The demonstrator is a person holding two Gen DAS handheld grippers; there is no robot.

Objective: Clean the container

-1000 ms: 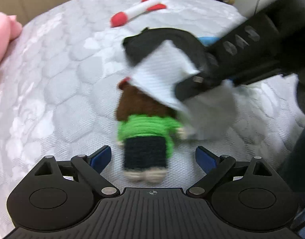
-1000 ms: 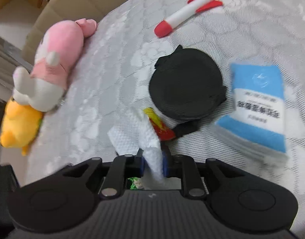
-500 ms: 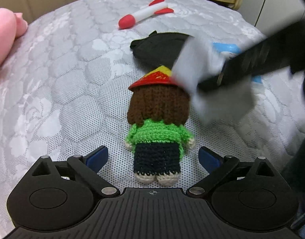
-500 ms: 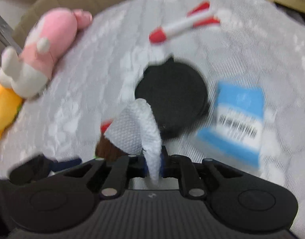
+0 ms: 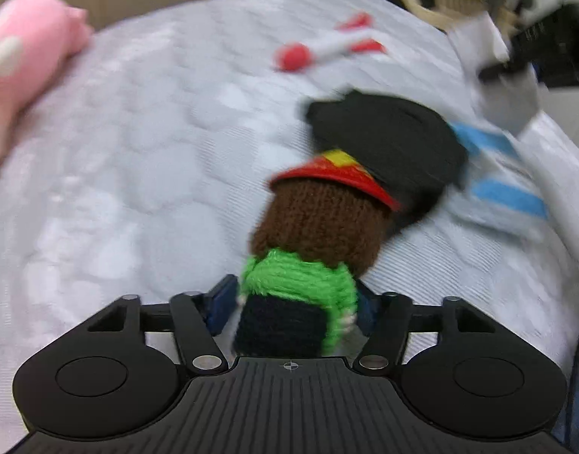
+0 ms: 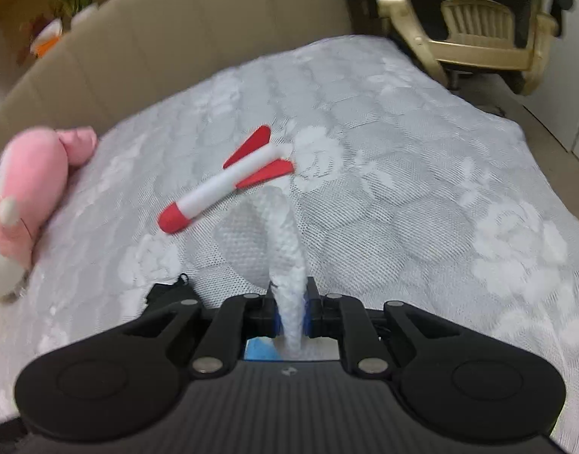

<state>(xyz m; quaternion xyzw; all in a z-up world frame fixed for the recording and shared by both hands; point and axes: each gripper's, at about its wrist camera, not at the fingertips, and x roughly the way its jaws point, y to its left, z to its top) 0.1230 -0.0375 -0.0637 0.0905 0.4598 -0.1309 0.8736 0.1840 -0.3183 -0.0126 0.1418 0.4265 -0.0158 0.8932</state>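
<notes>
A crochet doll [image 5: 319, 219] with brown hair, a red hat and a green top lies on the quilted white mattress [image 5: 138, 151]. My left gripper [image 5: 295, 299] is closing around it, and its blue pads [image 5: 223, 299] press on the green torso. The hat touches a flat round black container [image 5: 388, 143]; only its edge [image 6: 168, 291] shows in the right wrist view. My right gripper [image 6: 291, 302] is shut on a white wipe [image 6: 282, 234] that stands up from it. In the left wrist view that gripper [image 5: 516, 64] is a blur at the upper right, above the mattress.
A red and white toy rocket [image 6: 225, 185] lies beyond the container. A pink plush [image 6: 28, 174] lies at the left edge. A blue and white tissue pack [image 5: 497, 189] sits right of the container. A cardboard wall [image 6: 176, 38] and a chair [image 6: 478, 30] stand behind the mattress.
The left jaws have come together onto the doll's body. The right gripper has swung up and off to the right with the wipe, away from above the doll.
</notes>
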